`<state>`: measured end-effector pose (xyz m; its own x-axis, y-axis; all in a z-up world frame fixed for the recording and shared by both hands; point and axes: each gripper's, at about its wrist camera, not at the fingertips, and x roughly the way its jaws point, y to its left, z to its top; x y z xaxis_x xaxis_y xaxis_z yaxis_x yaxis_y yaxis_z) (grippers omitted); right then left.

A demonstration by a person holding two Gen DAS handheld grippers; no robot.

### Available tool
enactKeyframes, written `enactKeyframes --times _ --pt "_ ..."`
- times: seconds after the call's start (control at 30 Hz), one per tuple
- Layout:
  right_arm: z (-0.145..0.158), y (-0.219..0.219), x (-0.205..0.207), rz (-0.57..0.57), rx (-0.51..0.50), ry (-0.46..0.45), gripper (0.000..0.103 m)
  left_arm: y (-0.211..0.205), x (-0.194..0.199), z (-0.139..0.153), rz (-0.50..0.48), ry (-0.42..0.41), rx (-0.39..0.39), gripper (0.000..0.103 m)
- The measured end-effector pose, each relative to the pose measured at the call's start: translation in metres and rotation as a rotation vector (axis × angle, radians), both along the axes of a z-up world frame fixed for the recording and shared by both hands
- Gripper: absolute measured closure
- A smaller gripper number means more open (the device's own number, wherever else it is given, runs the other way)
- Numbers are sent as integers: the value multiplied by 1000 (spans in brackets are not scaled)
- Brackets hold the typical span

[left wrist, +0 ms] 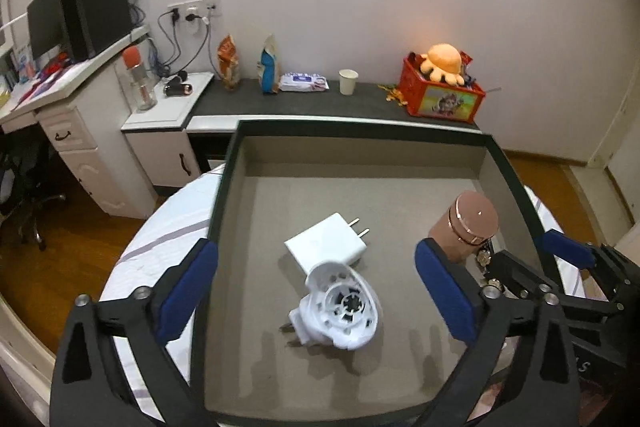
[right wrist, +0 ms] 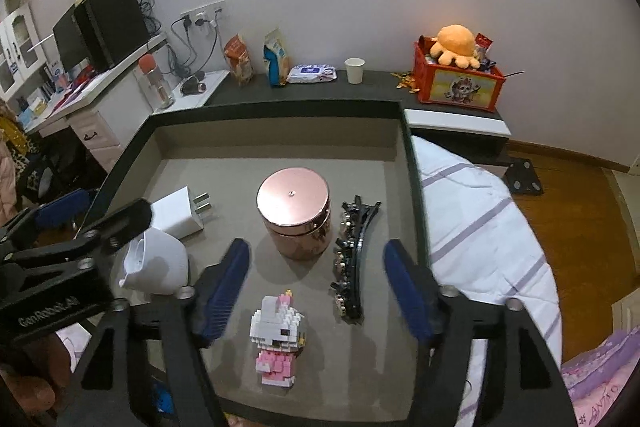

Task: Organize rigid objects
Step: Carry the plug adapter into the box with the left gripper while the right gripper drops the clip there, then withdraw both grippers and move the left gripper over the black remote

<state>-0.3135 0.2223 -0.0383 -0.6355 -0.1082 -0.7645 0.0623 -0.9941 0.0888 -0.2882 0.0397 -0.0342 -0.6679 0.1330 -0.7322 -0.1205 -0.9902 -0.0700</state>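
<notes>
A grey tray with a dark rim lies on a bed. In the left wrist view a white charger and a white round plug-in device lie on its floor between the fingers of my left gripper, which is open and touches neither. A rose-gold tin stands to the right. In the right wrist view my right gripper is open; a pink and white block figure lies between its fingers, untouched. The tin and a black jewelled hair clip lie just ahead.
Each gripper shows at the edge of the other's view, the right gripper and the left gripper. Beyond the tray, a dark shelf holds snack bags, a paper cup and a red toy box. A white desk stands left.
</notes>
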Motion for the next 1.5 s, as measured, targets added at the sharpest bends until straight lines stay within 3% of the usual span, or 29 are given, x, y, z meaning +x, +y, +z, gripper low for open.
enactKeyframes --times 0.3,0.67,1.0,1.17,1.5 --pt "31 -4 35 24 1 61 22 -27 56 32 22 62 56 0" --pt "53 7 138 41 -33 116 22 -64 157 41 52 95 72 0" --pt "18 20 213 -10 -56 31 22 -67 218 0 67 0 67 0" --pt "-6 19 224 -9 -64 -38 22 -61 226 -20 58 -57 53 0" --pt "-14 31 220 -55 -46 -47 22 -34 229 -26 -8 -81 41 0"
